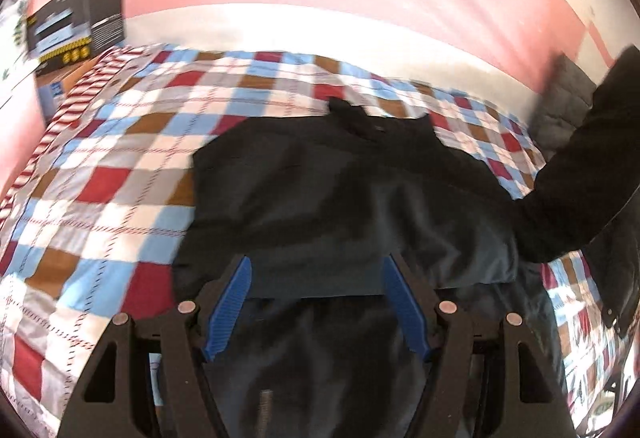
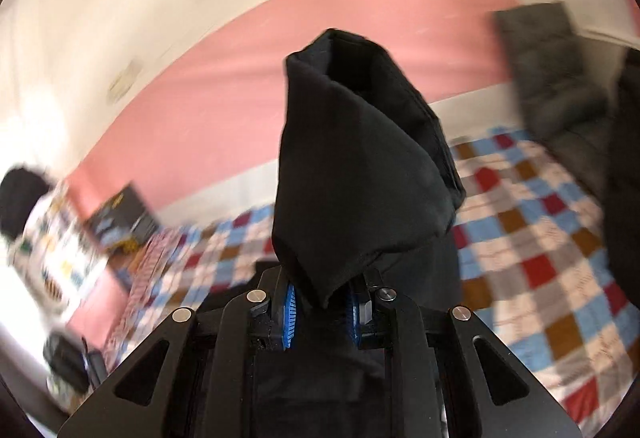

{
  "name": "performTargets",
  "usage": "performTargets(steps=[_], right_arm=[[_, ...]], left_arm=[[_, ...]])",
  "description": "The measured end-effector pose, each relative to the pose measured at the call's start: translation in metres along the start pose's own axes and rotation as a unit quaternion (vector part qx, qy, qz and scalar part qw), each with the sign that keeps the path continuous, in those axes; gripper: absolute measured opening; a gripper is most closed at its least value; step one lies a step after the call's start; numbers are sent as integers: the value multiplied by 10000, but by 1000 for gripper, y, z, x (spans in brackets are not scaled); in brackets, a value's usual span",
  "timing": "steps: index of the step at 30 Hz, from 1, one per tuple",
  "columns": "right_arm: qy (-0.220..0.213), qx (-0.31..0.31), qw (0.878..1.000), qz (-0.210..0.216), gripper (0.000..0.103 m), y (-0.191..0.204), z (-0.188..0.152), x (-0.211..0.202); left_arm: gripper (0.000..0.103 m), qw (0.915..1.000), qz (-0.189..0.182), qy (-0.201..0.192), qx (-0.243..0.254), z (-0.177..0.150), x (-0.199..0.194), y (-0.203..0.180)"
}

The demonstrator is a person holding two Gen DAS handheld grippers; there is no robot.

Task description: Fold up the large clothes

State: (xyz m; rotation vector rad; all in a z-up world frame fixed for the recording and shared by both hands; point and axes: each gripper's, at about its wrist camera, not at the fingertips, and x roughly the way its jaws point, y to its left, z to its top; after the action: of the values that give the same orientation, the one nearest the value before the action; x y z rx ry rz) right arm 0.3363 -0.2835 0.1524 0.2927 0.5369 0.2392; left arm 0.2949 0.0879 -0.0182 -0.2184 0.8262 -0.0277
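Observation:
A large dark garment (image 1: 340,197) lies spread on a checked bedspread (image 1: 120,165). My left gripper (image 1: 316,278) is open just above the garment's near hem, its blue pads (image 1: 234,302) wide apart with nothing between them. My right gripper (image 2: 322,308) is shut on a fold of the dark garment (image 2: 352,157) and holds it up above the bed; the cloth stands bunched over the fingers and hides the space ahead. In the left wrist view the lifted part (image 1: 580,173) rises at the right edge.
The checked bedspread (image 2: 540,258) covers the bed against a pink and white wall. A black box (image 1: 76,21) stands at the bed's far left corner. A grey cushion (image 2: 552,61) lies at the far right. A cluttered shelf (image 2: 52,250) is at the left.

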Motion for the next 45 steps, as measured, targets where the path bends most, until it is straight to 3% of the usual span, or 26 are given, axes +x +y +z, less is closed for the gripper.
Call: performTargets(steps=[5, 12, 14, 16, 17, 20, 24, 29, 31, 32, 33, 34, 35, 37, 39, 41, 43, 45], right_arm=[[760, -446, 9951, 455, 20, 76, -53, 71], [1958, -821, 9758, 528, 25, 119, -144, 187], [2369, -922, 9658, 520, 36, 126, -171, 217], [2693, -826, 9570, 689, 59, 129, -189, 229], [2799, -741, 9536, 822, 64, 129, -195, 230], [2638, -754, 9548, 1145, 67, 131, -193, 210], [2167, -423, 9648, 1427, 67, 103, -170, 164], [1651, -174, 9841, 633, 67, 41, -149, 135], [1624, 80, 9861, 335, 65, 10, -145, 130], [1591, 224, 9869, 135, 61, -9, -144, 126], [1562, 310, 9872, 10, 52, -21, -143, 124], [1529, 403, 9873, -151, 44, -37, -142, 121], [1514, 443, 9871, -266, 38, -44, -142, 122], [1511, 484, 9863, -458, 25, -61, -139, 123], [1501, 442, 9861, -563, 25, -69, -141, 131], [1573, 333, 9848, -660, 25, -73, -149, 142], [1850, 333, 9796, -715, 25, -78, -167, 163], [2048, 323, 9756, -729, 24, -84, -182, 175]], left_arm=[[70, 9992, 180, 3, -346, -5, -2, 47], [70, 9971, 331, 14, -681, -17, -4, 97], [70, 9968, 346, 31, -713, -20, -3, 104], [70, 9966, 333, 57, -751, -22, -2, 109], [70, 9965, 307, 68, -775, -22, -1, 110], [70, 9965, 141, 80, -814, -20, 2, 106], [70, 9959, -319, 110, -834, -9, 10, 82], [72, 9899, -1151, 228, -799, 15, 32, 33], [71, 9890, -1261, 377, -680, 21, 53, 13], [62, 9897, -1225, 485, -566, 22, 65, 4], [28, 9900, -1211, 578, -434, 23, 76, -4], [11, 9906, -1145, 699, -266, 24, 87, -12], [8, 9919, -1031, 725, -133, 24, 92, -16], [8, 9965, -738, 373, 138, 26, 87, -17], [8, 9985, -405, 127, 342, 25, 83, -12], [7, 9991, -195, 266, 263, 20, 94, 1], [0, 9978, 287, 563, 212, 11, 115, 16], [0, 9970, 183, 746, -55, 5, 125, 30]])
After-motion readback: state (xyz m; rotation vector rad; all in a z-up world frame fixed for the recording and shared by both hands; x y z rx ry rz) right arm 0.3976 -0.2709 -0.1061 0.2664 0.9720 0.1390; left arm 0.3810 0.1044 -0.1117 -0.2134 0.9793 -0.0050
